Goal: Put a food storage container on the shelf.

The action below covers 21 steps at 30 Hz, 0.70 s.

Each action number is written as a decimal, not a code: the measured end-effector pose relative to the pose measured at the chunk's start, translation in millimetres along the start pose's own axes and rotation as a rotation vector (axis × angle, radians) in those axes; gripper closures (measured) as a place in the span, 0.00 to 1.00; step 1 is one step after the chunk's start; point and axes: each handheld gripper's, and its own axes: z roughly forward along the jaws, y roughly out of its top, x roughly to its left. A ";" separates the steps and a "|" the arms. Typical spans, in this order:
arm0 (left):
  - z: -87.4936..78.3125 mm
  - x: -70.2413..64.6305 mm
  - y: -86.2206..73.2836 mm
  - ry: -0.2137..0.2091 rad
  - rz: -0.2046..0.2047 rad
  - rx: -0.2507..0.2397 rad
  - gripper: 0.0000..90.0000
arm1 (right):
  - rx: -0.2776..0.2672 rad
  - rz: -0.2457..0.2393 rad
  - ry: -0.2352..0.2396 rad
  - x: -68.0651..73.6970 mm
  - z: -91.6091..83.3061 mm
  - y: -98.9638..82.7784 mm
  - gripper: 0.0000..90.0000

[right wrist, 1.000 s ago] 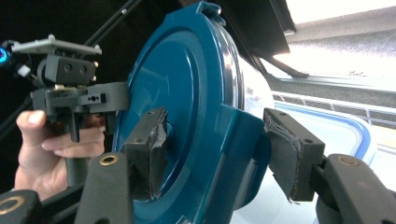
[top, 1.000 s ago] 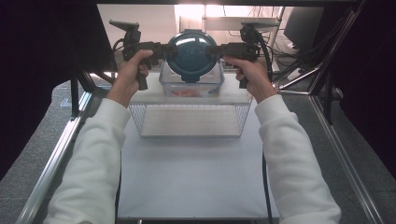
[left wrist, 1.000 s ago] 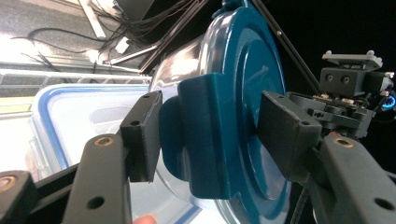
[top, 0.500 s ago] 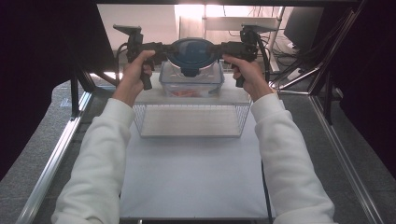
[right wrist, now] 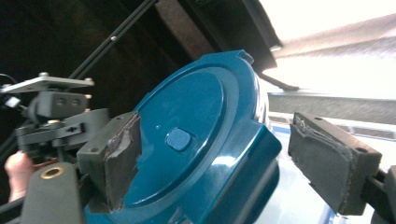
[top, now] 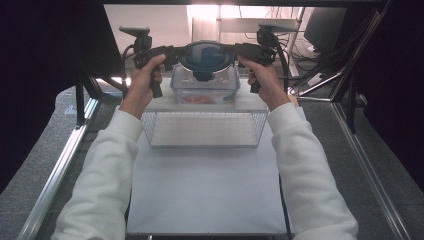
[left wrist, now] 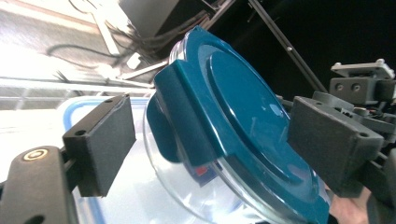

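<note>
Both grippers sat at opposite sides of the round clear glass bowl with the teal snap-on plastic lid (top: 206, 59). The bowl stood on top of the rectangular clear plastic container with a blue-rimmed lid (top: 205, 89), which itself sat on the wire mesh basket (top: 202, 129) at the far end of the white table top (top: 205, 190).

Left gripper (top: 172, 51): jaws had just been opening and stood wide. In the left gripper view (left wrist: 212, 140) the bowl's lid (left wrist: 243, 126) lay between the pads, with one lid latch flap (left wrist: 180, 121) facing the camera. A clear gap showed between the near pad (left wrist: 105, 140) and the latch; I couldn't tell whether the far pad touched the lid top. No grip visible.

Right gripper (top: 242, 50): jaws had also just been opening, also wide. In the right gripper view (right wrist: 215, 158) the lid (right wrist: 196, 135) was between the pads. The worn left-hand pad (right wrist: 123, 154) overlapped the lid top, contact unclear; the right-hand pad (right wrist: 327, 158) stood well clear of the latch side. The lid's small centre tab (right wrist: 178, 138) was visible just beyond that worn pad.

Relative to each claw the bowl was straight ahead, rim between the pads, tilted across both gripper views. Something orange-red (top: 200, 100) showed through the lower container's wall, too unclear to identify.

Each gripper was held in one hand, white sleeves (top: 100, 175) entering from the near edge.
</note>
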 end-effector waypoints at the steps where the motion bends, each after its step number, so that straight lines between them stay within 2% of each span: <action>1: 0.0 0.0 0.0 0.000 0.000 0.000 0.16 | 0.000 0.000 0.000 0.0 0.0 0.0 0.19; 2: -4.3 -2.0 -1.2 0.007 0.016 -0.007 0.16 | -0.010 -0.026 -0.022 3.4 -3.9 -1.5 0.19; 3: -7.8 -3.3 -2.4 0.007 0.028 -0.012 0.16 | -0.010 -0.026 -0.022 3.4 -3.9 -1.5 0.19; 4: -14.6 -5.7 -4.9 0.015 0.047 -0.008 0.16 | -0.020 -0.064 -0.056 9.5 -10.8 -3.3 0.19; 5: -14.6 -5.7 -4.9 0.015 0.047 -0.008 0.16 | -0.020 -0.064 -0.056 9.5 -10.8 -3.3 0.19; 6: -20.7 -8.4 -7.7 0.031 0.077 -0.013 0.16 | -0.027 -0.083 -0.067 14.4 -17.4 -4.4 0.19; 7: -20.7 -8.4 -7.7 0.031 0.077 -0.013 0.16 | -0.027 -0.083 -0.067 14.4 -17.4 -4.4 0.19; 8: -29.4 -10.6 -11.5 0.023 0.092 -0.019 0.16 | -0.038 -0.113 -0.067 19.7 -25.6 -6.9 0.19; 9: -29.4 -10.6 -11.5 0.023 0.092 -0.019 0.16 | -0.033 -0.126 -0.075 21.4 -29.1 -8.3 0.19; 12: -45.1 -15.7 -20.1 0.026 0.137 -0.024 0.17 | -0.019 -0.160 -0.097 21.5 -40.0 -14.4 0.20; 13: -49.4 -18.2 -23.9 0.029 0.154 -0.026 0.17 | -0.024 -0.163 -0.098 21.1 -42.5 -16.0 0.20; 15: -51.6 -19.7 -26.3 0.028 0.161 -0.022 0.18 | -0.034 -0.168 -0.090 20.2 -48.1 -19.4 0.21; 16: -57.0 -24.4 -34.2 0.024 0.186 -0.010 0.18 | -0.034 -0.181 -0.076 20.1 -56.8 -25.9 0.22; 17: -57.0 -24.4 -34.2 0.024 0.186 -0.010 0.18 | -0.038 -0.197 -0.074 20.2 -61.4 -29.9 0.23; 19: -62.4 -30.3 -45.1 0.045 0.242 0.014 0.20 | -0.040 -0.219 -0.066 20.5 -69.1 -37.0 0.23; 21: -63.7 -31.0 -48.1 0.048 0.250 0.019 0.20 | -0.043 -0.237 -0.061 20.6 -74.8 -42.5 0.24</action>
